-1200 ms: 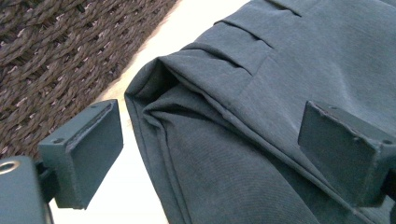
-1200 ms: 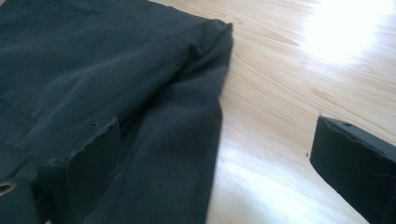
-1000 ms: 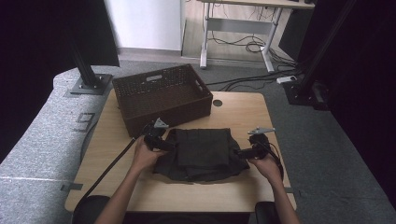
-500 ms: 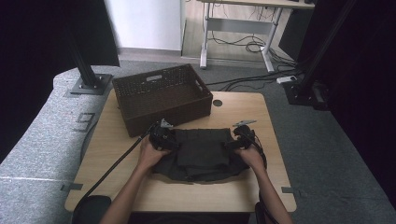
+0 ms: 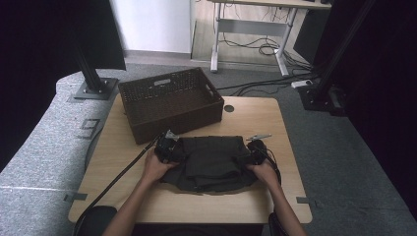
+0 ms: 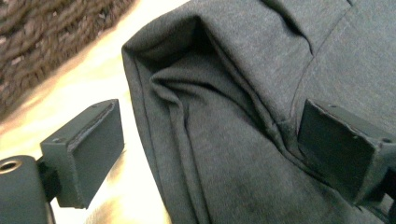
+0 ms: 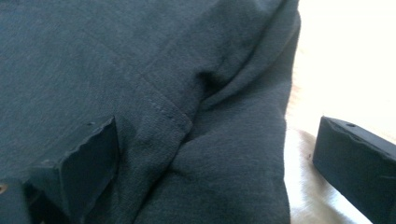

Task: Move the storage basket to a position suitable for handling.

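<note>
A dark grey folded garment point(image 5: 211, 162) lies on the wooden table point(image 5: 147, 196) in front of the person. My left gripper point(image 5: 167, 146) sits at the garment's left edge, my right gripper point(image 5: 255, 150) at its right edge. Seen from the left gripper view, the jaws stand wide apart around the garment's folded edge point(image 6: 201, 121), one on the bare wood, one on the cloth. In the right gripper view, my open right gripper point(image 7: 215, 163) likewise straddles the garment's edge point(image 7: 243, 154). Neither gripper pinches the fabric.
A dark woven basket point(image 5: 169, 103) stands on the table just behind the garment, towards the left. A cable point(image 5: 118, 174) trails from the left gripper to the table's near left edge. A small round hole point(image 5: 228, 108) lies right of the basket.
Both grippers have moved forward and inward along the garment's sides. The garment's far part has shifted toward the basket and it looks more compact.
</note>
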`<state>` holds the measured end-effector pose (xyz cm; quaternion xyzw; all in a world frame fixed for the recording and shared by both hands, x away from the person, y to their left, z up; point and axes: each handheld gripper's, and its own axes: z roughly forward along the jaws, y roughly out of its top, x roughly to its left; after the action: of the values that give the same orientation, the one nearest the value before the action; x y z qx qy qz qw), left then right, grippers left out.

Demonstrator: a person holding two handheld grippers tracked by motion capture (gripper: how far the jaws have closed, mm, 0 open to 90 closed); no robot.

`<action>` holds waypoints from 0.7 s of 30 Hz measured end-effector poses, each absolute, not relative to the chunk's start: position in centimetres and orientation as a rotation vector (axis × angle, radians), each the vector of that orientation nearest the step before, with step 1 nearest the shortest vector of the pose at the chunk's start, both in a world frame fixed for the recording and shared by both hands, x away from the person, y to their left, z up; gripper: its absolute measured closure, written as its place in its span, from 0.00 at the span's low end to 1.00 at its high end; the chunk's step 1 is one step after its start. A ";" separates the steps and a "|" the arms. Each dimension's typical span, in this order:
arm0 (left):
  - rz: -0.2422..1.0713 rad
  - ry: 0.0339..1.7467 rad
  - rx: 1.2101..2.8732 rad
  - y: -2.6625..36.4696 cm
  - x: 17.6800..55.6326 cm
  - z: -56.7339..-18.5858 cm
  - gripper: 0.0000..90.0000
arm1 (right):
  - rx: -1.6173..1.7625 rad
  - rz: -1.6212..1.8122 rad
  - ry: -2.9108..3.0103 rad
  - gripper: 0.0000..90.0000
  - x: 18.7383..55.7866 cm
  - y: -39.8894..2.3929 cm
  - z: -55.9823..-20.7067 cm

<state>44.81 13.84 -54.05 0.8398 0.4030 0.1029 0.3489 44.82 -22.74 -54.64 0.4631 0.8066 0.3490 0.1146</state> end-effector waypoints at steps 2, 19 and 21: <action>0.258 1.044 2.175 14.1 44.5 -54.1 0.08 | 1.348 1.025 2.369 0.03 44.4 -22.6 -54.6; 0.224 1.014 2.196 16.0 40.5 -54.1 0.09 | 1.279 1.017 2.392 0.05 39.9 -20.5 -54.4; 0.225 1.015 2.198 16.2 39.9 -54.1 0.09 | 1.267 1.016 2.404 0.05 39.3 -20.2 -54.4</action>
<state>39.94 16.24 -54.13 0.8475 0.3914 0.0868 0.3478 39.34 -20.23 -54.40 0.4335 0.8227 0.3476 0.1198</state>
